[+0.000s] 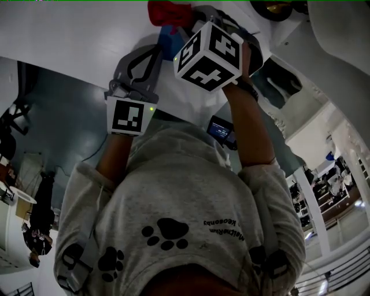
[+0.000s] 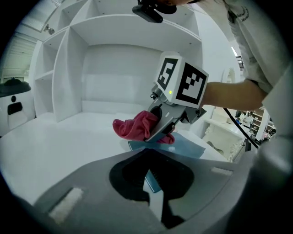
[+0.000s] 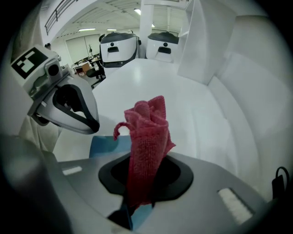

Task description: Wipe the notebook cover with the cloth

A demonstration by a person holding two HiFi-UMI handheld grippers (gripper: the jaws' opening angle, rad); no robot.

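A blue notebook (image 2: 185,146) lies flat on the white table (image 2: 55,151). My left gripper (image 2: 153,192) is shut on its near edge, and a blue sliver shows between the jaws. My right gripper (image 2: 154,132) is shut on a red cloth (image 2: 136,127), which rests bunched on the notebook's far left part. In the right gripper view the cloth (image 3: 146,141) stands up out of my right gripper (image 3: 137,205), with the notebook (image 3: 104,145) below it and my left gripper (image 3: 68,109) at the left. In the head view the cloth (image 1: 167,11) and notebook (image 1: 170,39) show at the top.
A white shelf unit (image 2: 114,55) with open compartments stands behind the table. Two white rounded machines (image 3: 119,45) sit at the table's far end. A small lit screen (image 1: 221,130) hangs at the person's chest, over a grey top with paw prints.
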